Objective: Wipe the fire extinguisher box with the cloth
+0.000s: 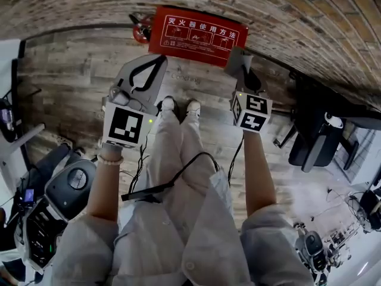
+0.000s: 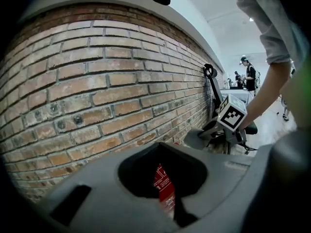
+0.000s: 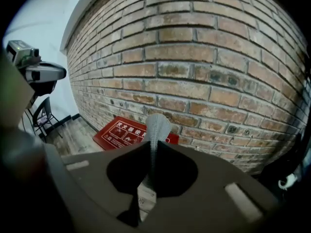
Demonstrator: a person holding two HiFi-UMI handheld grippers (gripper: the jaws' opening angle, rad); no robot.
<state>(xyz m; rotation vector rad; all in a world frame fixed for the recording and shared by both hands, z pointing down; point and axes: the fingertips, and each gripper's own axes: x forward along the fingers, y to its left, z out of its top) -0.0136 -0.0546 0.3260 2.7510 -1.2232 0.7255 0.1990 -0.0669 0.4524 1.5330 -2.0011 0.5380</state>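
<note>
The box [image 1: 198, 36] is a flat red case lying on the floor [image 1: 77, 82] against the foot of the brick wall [image 1: 286, 11], ahead of the person's feet. Its broad printed lid faces up. It looks rigid and probably smooth, so it should take firm strokes without shifting much, and it needs no holding.

The cloth [image 3: 156, 125] is grey, thin and limp. The right gripper [image 3: 151, 149] is clamped on it, and a narrow fold stands up past the jaw tips. So little cloth shows there that the wiping face would be small, and a hard press might bring the jaws onto the lid.

The left gripper [image 1: 156, 64] has its jaws together on nothing. Both grippers hang well above the box, so wiping has not begun.

How much cloth hangs below the jaws cannot be told. The box's sides and near edge are hidden behind the grippers in their own views, where only slivers of red show. A small red object [image 1: 141, 28] at the box's left end is too blurred to name. Any dirt on the lid cannot be made out.
</note>
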